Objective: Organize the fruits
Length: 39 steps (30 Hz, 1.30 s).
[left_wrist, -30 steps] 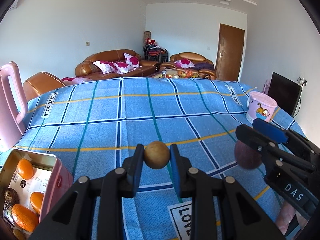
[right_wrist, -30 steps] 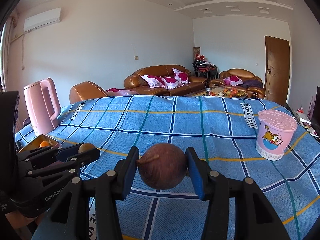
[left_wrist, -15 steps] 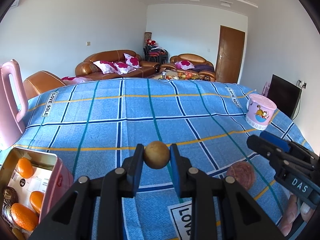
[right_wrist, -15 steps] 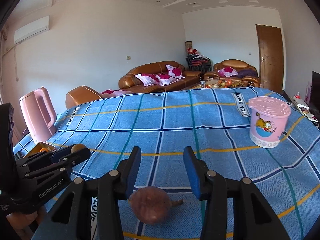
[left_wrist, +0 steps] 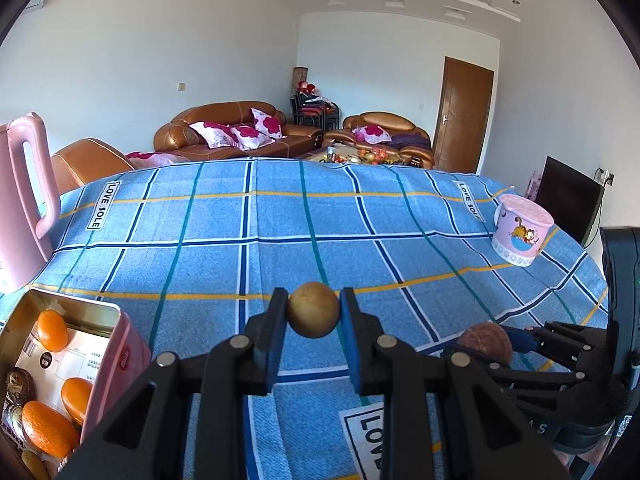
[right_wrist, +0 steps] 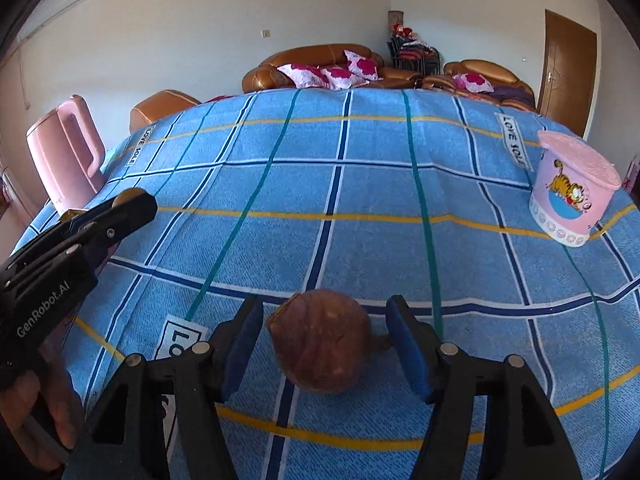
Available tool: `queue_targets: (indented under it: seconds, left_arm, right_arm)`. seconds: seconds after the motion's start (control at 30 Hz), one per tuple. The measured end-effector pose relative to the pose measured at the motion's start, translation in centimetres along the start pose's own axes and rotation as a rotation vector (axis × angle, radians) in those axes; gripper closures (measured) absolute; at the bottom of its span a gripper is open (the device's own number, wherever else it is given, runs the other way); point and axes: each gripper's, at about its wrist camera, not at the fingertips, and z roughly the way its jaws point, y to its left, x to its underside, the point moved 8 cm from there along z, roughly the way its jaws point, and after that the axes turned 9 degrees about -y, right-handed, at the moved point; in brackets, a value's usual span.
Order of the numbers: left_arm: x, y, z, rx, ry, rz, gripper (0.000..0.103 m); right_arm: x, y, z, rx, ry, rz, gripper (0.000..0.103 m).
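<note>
My left gripper (left_wrist: 313,315) is shut on a small round tan fruit (left_wrist: 313,310) and holds it above the blue checked tablecloth (left_wrist: 280,232). A pink tin (left_wrist: 60,364) with several oranges stands at the lower left. My right gripper (right_wrist: 324,330) is open, its fingers either side of a brown-purple round fruit (right_wrist: 320,346) that lies on the cloth, apart from both pads. That fruit also shows in the left wrist view (left_wrist: 485,340), with the right gripper (left_wrist: 520,340) around it. The left gripper also shows in the right wrist view (right_wrist: 128,200).
A pink kettle (left_wrist: 22,200) stands at the table's left edge, also in the right wrist view (right_wrist: 66,156). A pink lidded cartoon cup (right_wrist: 572,196) stands at the right. Sofas and a door lie beyond the table.
My right gripper opened and let go of the brown-purple fruit, which dropped onto the cloth; the gripper then came down around it. The left gripper kept its tan fruit, nearly still.
</note>
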Motion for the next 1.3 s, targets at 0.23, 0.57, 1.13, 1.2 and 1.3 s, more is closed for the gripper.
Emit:
queue_targets:
  seconds: [0.23,0.57,1.13,1.2,1.3]
  left_arm:
    - [-0.1,-0.3,-0.2,0.0,-0.009,0.013,0.075]
    - [-0.4,-1.0,-0.9,-0.003,-0.049,0.055,0.075]
    - [-1.2,-1.4,-3.3,-0.013,-0.151,0.089,0.075]
    - [-1.2,-1.2,-3.7,-0.016,-0.158,0.088,0.075]
    - [-1.2,-1.0,-4.1,-0.018,-0.162,0.084,0.075]
  right_arm:
    - [-0.5,0.5,-1.1,-0.025,-0.062,-0.003,0.056]
    - [-2.2,1.2,-4.4,-0.007,-0.234,-0.039,0.056]
    - [-3.1,1.5,-8.0,0.037,-0.427,-0.073,0.056]
    - [-3.2,1.6,-8.4,0.041,-0.445,-0.074,0.056]
    - [-3.2,1.8,-8.7,0.046,-0.463,-0.074,0.056]
